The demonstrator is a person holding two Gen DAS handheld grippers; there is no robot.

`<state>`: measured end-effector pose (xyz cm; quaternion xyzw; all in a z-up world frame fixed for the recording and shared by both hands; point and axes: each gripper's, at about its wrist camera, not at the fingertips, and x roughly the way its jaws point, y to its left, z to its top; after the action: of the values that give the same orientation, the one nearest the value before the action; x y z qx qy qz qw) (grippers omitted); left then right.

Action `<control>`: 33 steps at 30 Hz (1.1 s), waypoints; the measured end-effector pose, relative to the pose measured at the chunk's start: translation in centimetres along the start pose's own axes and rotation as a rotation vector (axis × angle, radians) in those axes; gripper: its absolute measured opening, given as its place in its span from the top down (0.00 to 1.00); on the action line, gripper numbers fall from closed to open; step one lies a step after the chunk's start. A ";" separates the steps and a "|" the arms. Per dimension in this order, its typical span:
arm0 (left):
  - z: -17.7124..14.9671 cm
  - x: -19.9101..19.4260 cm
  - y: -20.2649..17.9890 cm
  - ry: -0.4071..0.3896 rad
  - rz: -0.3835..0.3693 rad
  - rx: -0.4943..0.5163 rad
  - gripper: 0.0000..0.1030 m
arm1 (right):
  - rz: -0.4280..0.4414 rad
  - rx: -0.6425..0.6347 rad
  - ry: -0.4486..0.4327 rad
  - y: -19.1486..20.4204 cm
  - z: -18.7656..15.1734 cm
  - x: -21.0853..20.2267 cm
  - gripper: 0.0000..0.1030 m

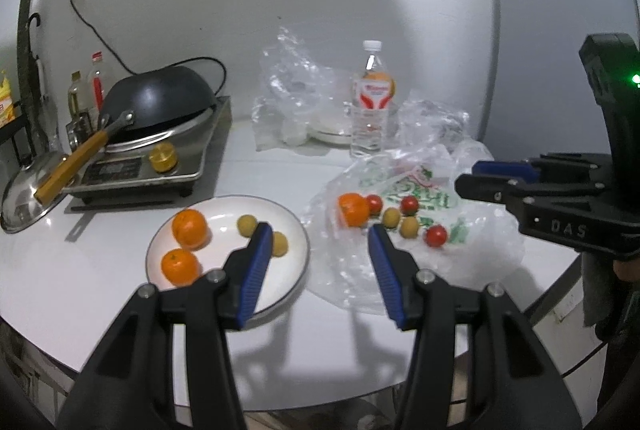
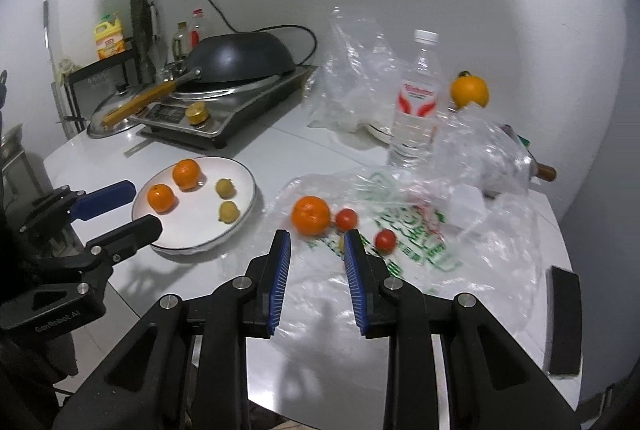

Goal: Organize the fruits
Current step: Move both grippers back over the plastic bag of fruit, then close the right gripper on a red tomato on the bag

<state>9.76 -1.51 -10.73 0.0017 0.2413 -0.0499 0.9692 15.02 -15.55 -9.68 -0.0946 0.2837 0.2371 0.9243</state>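
Note:
A white plate (image 1: 228,242) holds two oranges (image 1: 190,230) and two small yellow-green fruits (image 1: 247,225). To its right, a flattened printed plastic bag (image 1: 440,201) carries one orange (image 1: 354,209), three cherry tomatoes (image 1: 436,236) and two more yellow-green fruits (image 1: 409,226). My left gripper (image 1: 319,228) is open and empty, hovering between plate and bag. My right gripper (image 2: 317,233) hangs over the bag just in front of the orange (image 2: 311,214). Its jaws stand a narrow gap apart with nothing between them. One fruit is half hidden behind its right finger (image 2: 354,262).
A water bottle (image 2: 416,101) stands behind the bag, with another orange (image 2: 470,91) and crumpled clear bags (image 2: 352,77) near it. A black wok (image 1: 160,101) sits on a cooker at the left, with a steel lid (image 1: 24,197) beside it. The round table's edge (image 1: 280,406) lies close below the grippers.

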 end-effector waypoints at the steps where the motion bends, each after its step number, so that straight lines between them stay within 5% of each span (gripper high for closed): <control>1: 0.0 0.0 -0.2 0.000 -0.003 0.003 0.50 | -0.002 0.004 0.002 -0.3 -0.2 -0.1 0.72; 12: 0.2 2.1 -3.6 0.033 -0.036 0.043 0.50 | -0.015 0.051 0.038 -3.9 -2.5 0.3 0.72; 33: 0.0 9.8 -5.4 0.153 -0.015 0.014 0.50 | 0.109 0.038 0.193 -6.4 -3.2 9.1 0.72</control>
<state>17.80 -7.80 -15.19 0.0105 0.3142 -0.0585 0.9475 23.20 -18.59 -17.24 -0.0839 0.3807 0.2714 0.8800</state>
